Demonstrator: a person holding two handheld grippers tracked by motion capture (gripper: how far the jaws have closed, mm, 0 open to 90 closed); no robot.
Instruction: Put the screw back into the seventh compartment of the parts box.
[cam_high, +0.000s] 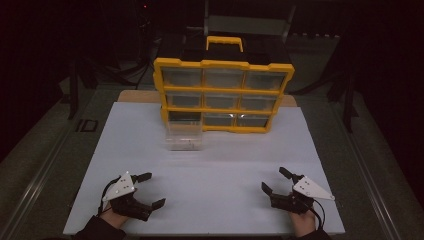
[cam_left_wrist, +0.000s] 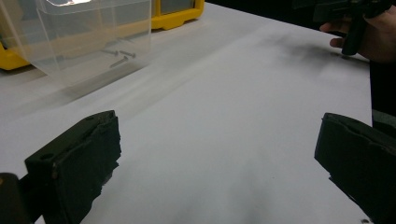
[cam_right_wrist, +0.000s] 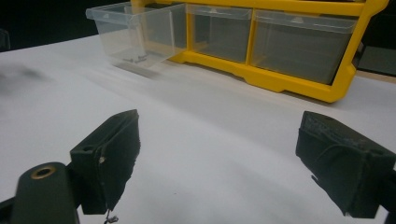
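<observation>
A yellow organizer cabinet (cam_high: 223, 95) with clear drawers stands upright at the back of the white mat (cam_high: 210, 170). Its bottom-left slot is vacant, and one clear drawer (cam_high: 185, 136) sits on the mat right in front of it. The drawer (cam_left_wrist: 88, 35) holds a few small screws (cam_left_wrist: 119, 56). My left gripper (cam_high: 151, 190) rests near the mat's front left, open, nothing between its jaws. My right gripper (cam_high: 276, 181) rests at the front right, also open and holding nothing. The drawer (cam_right_wrist: 135, 35) and the cabinet (cam_right_wrist: 289, 46) lie well ahead of the right gripper.
A yellow carry handle (cam_high: 224, 43) tops the cabinet. The mat lies on a darker table (cam_high: 55, 150) with dim stands and cables around it. A broad bare stretch of mat separates the grippers from the drawer. A hand on the right gripper (cam_left_wrist: 369, 32) appears in the left gripper view.
</observation>
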